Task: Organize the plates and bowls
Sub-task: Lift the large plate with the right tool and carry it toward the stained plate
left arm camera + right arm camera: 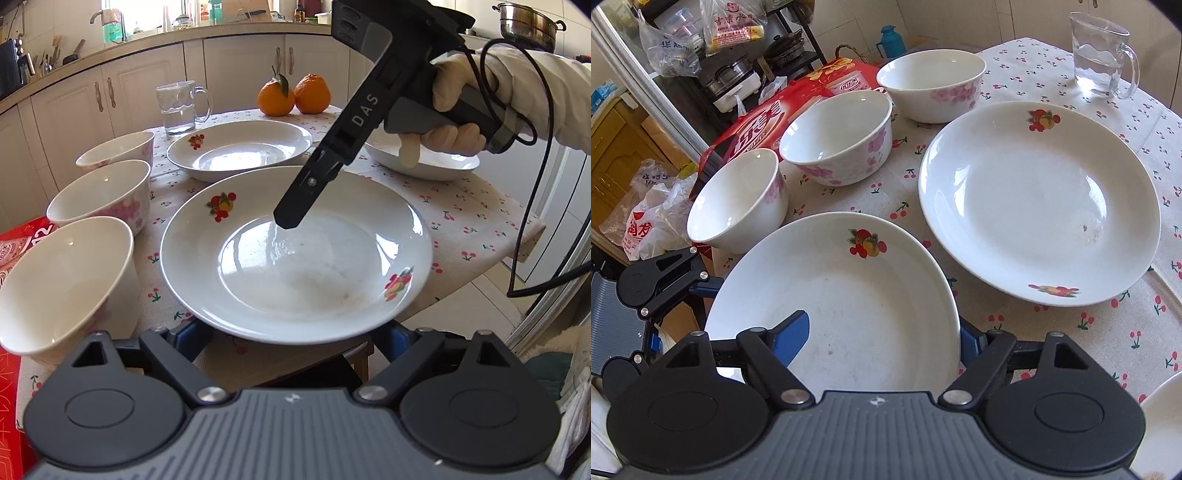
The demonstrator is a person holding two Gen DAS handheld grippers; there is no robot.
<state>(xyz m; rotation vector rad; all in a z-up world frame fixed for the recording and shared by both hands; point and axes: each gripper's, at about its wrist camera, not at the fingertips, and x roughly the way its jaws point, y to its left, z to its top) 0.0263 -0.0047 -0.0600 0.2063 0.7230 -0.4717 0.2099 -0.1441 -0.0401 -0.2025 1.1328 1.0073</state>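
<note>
A white fruit-printed plate (295, 266) hangs over the near table edge. My left gripper (295, 341) is open, its blue fingers (186, 341) under the plate's near rim. My right gripper (882, 334) straddles the same plate (849, 295): one blue finger (790, 338) lies inside it, the other is outside the rim; in the left wrist view its tip (290, 218) rests in the plate. A second plate (1038, 203) lies beyond and a third (424, 162) to the right. Three pink-flowered bowls (738, 199) (838, 136) (931, 88) stand in a row on the left.
A glass mug of water (183, 105) and two oranges (293, 95) stand at the table's far end. A red package (768, 114) lies beside the bowls. Kitchen cabinets (110, 96) run behind. The cherry-print tablecloth (472, 221) covers the table.
</note>
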